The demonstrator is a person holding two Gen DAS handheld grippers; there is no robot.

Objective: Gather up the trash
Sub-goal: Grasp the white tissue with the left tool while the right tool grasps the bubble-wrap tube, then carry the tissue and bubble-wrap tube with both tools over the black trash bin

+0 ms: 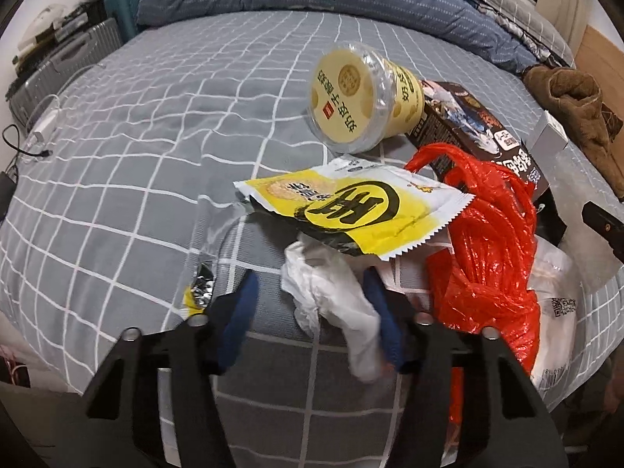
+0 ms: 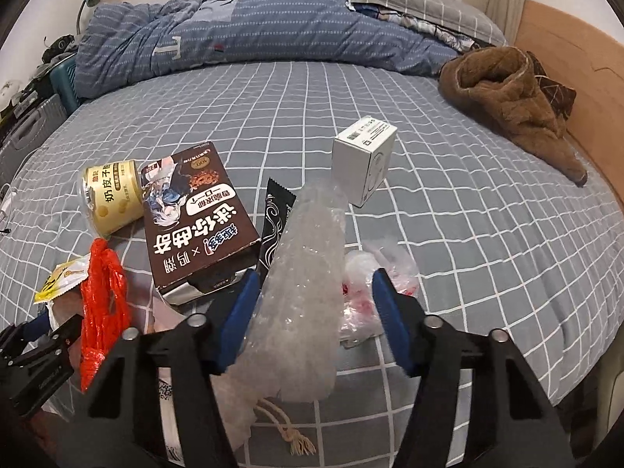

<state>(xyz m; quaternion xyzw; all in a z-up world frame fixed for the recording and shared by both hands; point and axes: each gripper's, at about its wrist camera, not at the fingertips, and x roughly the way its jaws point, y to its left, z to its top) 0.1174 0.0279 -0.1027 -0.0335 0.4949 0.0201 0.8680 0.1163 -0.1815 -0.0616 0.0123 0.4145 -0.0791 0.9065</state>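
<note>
Only right wrist view shows white box (image 2: pixel 364 158) fully.

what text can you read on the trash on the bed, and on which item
"奶皮子" on the yellow cup
"迷你曲奇", upside down, on the brown box
Big black character in a circle on the yellow wrapper: not sure which
QR codes and small print on the white box: too small to read
</note>
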